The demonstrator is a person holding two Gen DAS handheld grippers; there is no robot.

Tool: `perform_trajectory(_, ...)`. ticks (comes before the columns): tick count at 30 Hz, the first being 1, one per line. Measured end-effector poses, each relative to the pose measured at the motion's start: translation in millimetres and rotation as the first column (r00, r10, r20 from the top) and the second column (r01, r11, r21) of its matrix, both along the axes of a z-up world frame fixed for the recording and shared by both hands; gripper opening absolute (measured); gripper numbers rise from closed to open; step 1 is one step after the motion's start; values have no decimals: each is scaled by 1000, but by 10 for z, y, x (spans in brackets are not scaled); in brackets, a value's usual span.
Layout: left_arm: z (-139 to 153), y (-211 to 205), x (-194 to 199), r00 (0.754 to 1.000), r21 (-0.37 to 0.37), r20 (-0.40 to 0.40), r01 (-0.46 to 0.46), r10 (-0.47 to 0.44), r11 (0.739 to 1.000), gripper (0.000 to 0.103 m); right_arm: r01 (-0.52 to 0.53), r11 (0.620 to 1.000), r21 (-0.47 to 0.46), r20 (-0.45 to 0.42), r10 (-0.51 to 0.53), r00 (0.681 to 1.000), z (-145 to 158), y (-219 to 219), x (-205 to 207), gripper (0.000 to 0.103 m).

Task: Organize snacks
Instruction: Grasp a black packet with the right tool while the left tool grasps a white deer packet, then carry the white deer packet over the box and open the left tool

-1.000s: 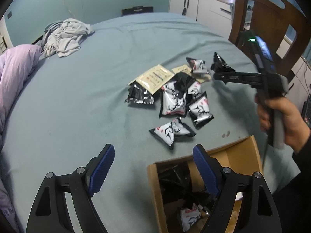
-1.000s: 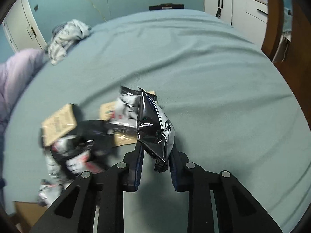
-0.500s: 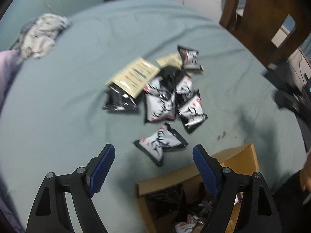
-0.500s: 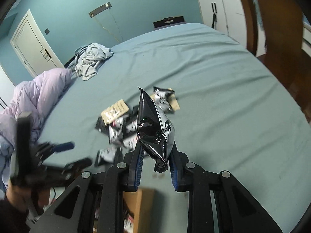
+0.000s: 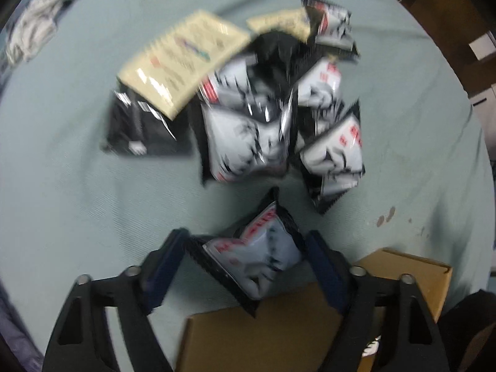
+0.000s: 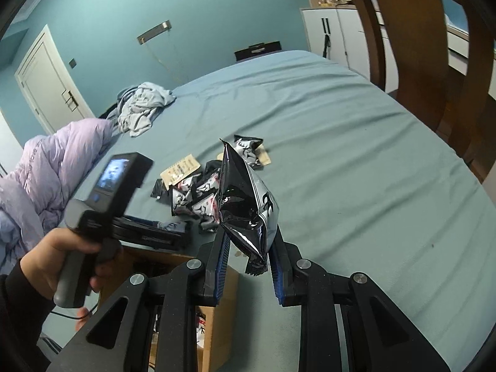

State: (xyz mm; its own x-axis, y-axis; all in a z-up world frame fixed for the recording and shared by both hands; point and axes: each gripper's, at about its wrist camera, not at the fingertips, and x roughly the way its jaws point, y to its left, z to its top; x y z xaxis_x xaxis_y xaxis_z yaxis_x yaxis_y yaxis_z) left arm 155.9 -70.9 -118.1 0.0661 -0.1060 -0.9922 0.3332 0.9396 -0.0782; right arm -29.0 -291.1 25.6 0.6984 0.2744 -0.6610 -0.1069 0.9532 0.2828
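Held packet: black-and-silver snack packet (image 6: 246,204) stands upright, its lower end pinched between the two fingers of the right claw (image 6: 248,263), raised above the bed.
Right claw: pressed together on that packet, above the near corner of the cardboard box (image 6: 217,319).
Front packet: white snack packet (image 5: 257,254) lies tilted on the bed between the fingers of the left claw (image 5: 245,266); the view is blurred.
Left claw: fingers spread on either side of the white packet; whether they touch it cannot be told.
Pile: more snack packets (image 5: 248,142) lie overlapping just beyond, with a beige flat pack (image 5: 183,62) at the far left edge.
Box: open, at the near edge of the bed, just behind the left claw.
Surface: teal bed sheet (image 6: 356,155).
Beyond: lilac duvet (image 6: 46,173) and crumpled clothes (image 6: 142,108) at the far left; wooden chair (image 6: 434,46) on the right.
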Motion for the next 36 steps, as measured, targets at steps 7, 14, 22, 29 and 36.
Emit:
perform_trajectory(7,132,17,-45,997,-38,58,-39,41,999,31,5,1000,-3,3,-5,1000,-50,8,128,23)
perform_trajectory(14,543,195,-207,964,-94,243,-85,106,992,29,3,1000,-12,9,-3,1000,-62,89,118,23)
perform_trajectory(22,1097,397,-556,920,-155,365,-90,141,984,29,21,1000,-16,-1,-21,1000,-57,111,164,23)
perform_trajectory(29,1342,798,-1086,895,-168,419,-88,152,982,29,8,999,-41,8,-7,1000,-33,185,137,23)
perform_trajectory(36,1322,886,-1398,896,-163,427,-55,121,985,30,-18,994,-105,18,20,1000,-61,291,118,23)
